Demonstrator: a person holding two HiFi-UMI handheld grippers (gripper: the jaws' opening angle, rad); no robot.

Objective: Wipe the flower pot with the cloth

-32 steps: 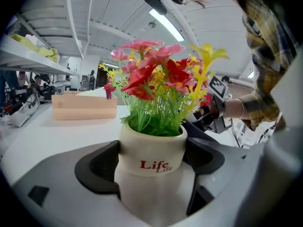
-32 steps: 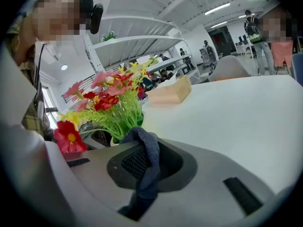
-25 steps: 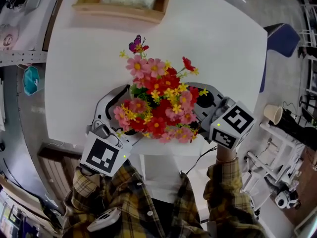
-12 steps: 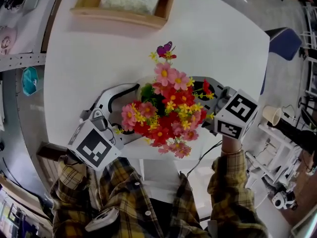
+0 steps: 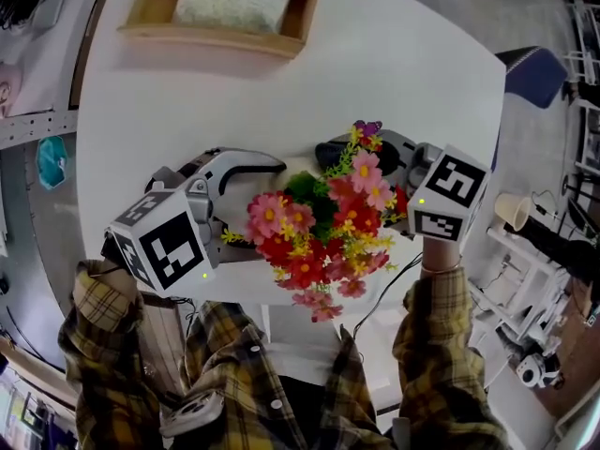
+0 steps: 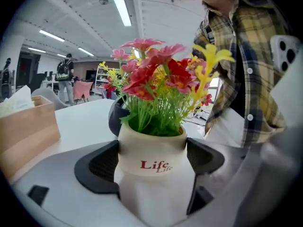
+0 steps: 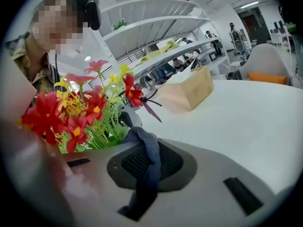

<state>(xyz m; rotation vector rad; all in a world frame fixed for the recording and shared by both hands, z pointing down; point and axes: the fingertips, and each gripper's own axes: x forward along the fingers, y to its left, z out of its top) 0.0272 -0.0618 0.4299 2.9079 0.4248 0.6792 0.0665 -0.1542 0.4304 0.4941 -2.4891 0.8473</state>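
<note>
A white flower pot (image 6: 151,167) printed "Life" stands between the jaws of my left gripper (image 6: 152,183), which is shut on it. Red, pink and yellow flowers (image 5: 323,223) rise from it and hide the pot in the head view. My right gripper (image 7: 144,171) is shut on a dark blue-grey cloth (image 7: 147,157), which hangs over the lower jaw pad. In the head view the right gripper's marker cube (image 5: 448,204) sits just right of the flowers, and the left one (image 5: 161,242) sits to their left. A dark cloth edge (image 6: 113,119) shows behind the pot.
The white table (image 5: 394,54) extends away from me. A wooden tray (image 5: 220,28) holding a white packet stands at its far edge. A blue chair (image 5: 532,73) and a paper cup (image 5: 516,214) are off the table to the right.
The bouquet has swung to the right and nearer to the table's front edge. My left gripper's cube has shifted left and up. The right gripper stays close beside the flowers.
</note>
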